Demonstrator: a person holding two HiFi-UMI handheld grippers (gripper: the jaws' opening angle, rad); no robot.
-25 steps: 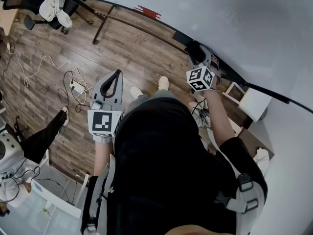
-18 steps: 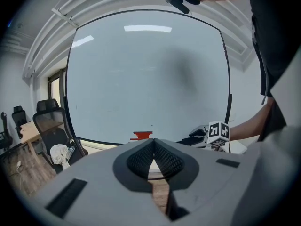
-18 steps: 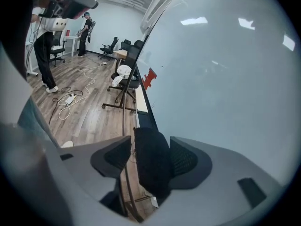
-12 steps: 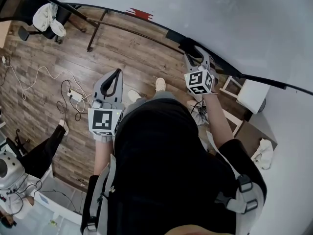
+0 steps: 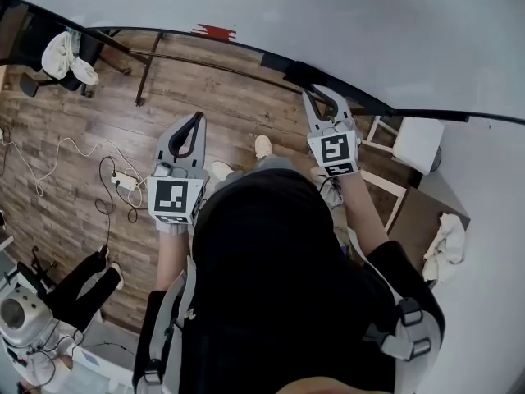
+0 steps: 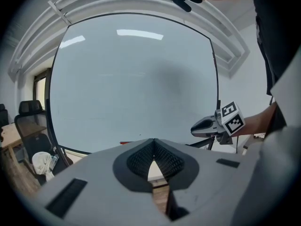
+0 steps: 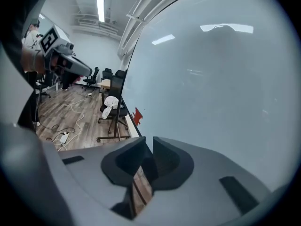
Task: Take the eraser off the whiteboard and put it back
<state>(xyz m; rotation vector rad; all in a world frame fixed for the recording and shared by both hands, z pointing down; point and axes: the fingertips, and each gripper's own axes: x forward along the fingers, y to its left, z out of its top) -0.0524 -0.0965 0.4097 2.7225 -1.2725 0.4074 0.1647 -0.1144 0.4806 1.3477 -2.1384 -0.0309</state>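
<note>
On my feed the right gripper (image 5: 312, 97) hangs close in front of the whiteboard (image 5: 369, 31), its tips aimed at the board's lower edge. Its jaws have just been closing and are now clenched down to a thin slit with nothing in it; in its own view only floorboards and the pale board show through the gap. The eraser (image 5: 297, 72), as far as I can read it, is the dark block sitting on the whiteboard's lower edge just beyond those tips. It is not between the jaws, and I cannot tell whether the tips touch it. The left gripper (image 5: 195, 120) is held out over the wood floor (image 5: 238, 97), well back from the board, with its jaws clenched tip to tip and empty. Farther left along the same lower edge lies a small red piece (image 5: 215, 31). Past the board's left end stands an office chair (image 5: 89, 48) with a white cloth (image 5: 59, 54) draped on it, and a power strip (image 5: 123, 179) with loose cables lies on the floor
</note>
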